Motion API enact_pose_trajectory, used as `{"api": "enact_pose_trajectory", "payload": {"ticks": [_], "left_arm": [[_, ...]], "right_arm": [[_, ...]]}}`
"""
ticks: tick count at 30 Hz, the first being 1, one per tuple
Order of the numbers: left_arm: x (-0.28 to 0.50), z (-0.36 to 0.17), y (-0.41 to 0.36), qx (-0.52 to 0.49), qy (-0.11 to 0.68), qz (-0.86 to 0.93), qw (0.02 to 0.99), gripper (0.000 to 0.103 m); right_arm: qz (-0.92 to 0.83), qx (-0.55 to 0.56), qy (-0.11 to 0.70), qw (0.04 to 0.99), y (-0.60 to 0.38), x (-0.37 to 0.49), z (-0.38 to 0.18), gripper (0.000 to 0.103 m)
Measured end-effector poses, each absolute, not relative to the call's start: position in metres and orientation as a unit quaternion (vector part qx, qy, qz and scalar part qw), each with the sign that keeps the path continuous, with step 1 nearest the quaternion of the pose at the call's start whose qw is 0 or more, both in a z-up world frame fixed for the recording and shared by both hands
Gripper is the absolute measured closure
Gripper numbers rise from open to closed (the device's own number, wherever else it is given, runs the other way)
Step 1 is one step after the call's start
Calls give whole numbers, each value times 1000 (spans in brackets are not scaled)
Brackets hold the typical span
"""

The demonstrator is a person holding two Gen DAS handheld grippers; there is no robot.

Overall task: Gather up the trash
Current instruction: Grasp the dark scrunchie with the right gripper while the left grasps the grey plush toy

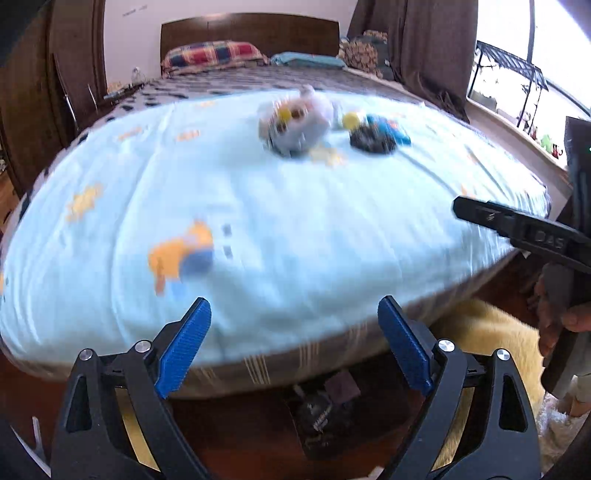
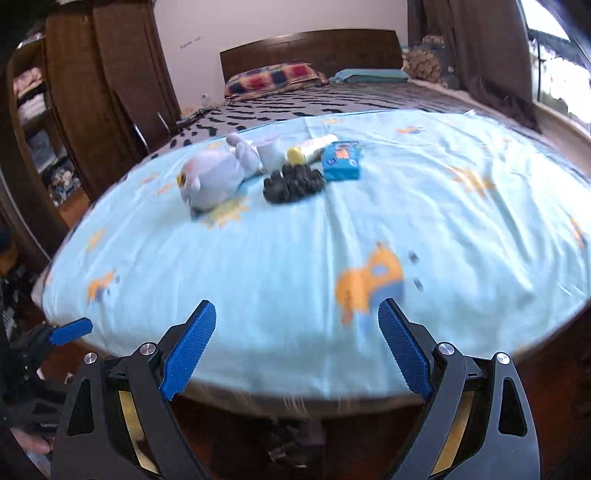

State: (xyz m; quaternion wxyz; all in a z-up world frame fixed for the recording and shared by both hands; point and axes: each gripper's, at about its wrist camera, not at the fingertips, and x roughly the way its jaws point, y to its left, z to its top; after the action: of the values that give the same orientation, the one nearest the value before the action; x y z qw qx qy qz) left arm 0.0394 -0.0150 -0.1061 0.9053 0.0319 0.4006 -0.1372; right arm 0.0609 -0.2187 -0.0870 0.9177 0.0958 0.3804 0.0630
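left wrist view first: the left claw [image 1: 293, 332] hangs wide open with nothing between its blue ribbed pads [image 1: 184, 347], poised over the near edge of the bed under its pale blue sheet with orange cartoon prints [image 1: 258, 221]. the picture is smeared with blur. far up the sheet sits the cluster of things: a soft grey-white plush toy [image 1: 295, 125], a crumpled black plastic bag [image 1: 372, 142] just right of it, a flat blue wrapper packet [image 1: 389, 129] touching the bag's far side, and a yellow-capped tube [image 1: 351, 119] behind. at the right edge the black body of the right claw [image 1: 517, 229] pokes in over the bed's corner. a checked red, blue and yellow pillow [image 1: 214, 53] lies at the dark wooden headboard [image 1: 251, 29].

right wrist view now: the right claw [image 2: 297, 332] is spread open too, empty, over the near edge of the sheet [image 2: 295, 258]. sharper here: the plush toy [image 2: 218, 177] lies on its side at left, the black bag [image 2: 291, 182] just beside it, the blue packet [image 2: 340, 160] touching the bag on the right, the white tube with its yellow cap [image 2: 312, 149] behind, next to a small white cup-like thing [image 2: 271, 153]. all of it well apart from both claws. a blue pad of the left claw [image 2: 72, 330] peeks in low on the left, beside the brown wooden wardrobe [image 2: 110, 74].
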Motion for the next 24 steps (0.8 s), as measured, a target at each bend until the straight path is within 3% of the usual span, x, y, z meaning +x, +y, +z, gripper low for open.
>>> {"api": "enact_pose_trajectory", "payload": {"ticks": [10,15,19,22,23,24], "left_arm": [[107,-95,-22,40,379,-129,915,10],[137,-94,-24,33,381,-125,916,10],[153,-88,-29,41,370,-126,920,10],[165,-84,-37,37,364,-133,921,10],[168,-84,-38,35,365,-135,921,10],[172,-84,-40,33,365,-136,921,10]], "right_arm": [[61,96,397,911,-203,145,-97,13],[53,96,408,906,-200,178,-105,28],[41,84,414,906,-199,199,-106,34],[32,70,416,906,-197,208,-106,47],[28,66,416,906,-198,209,-106,60],[21,64,417,907,-201,210,-106,83]]}}
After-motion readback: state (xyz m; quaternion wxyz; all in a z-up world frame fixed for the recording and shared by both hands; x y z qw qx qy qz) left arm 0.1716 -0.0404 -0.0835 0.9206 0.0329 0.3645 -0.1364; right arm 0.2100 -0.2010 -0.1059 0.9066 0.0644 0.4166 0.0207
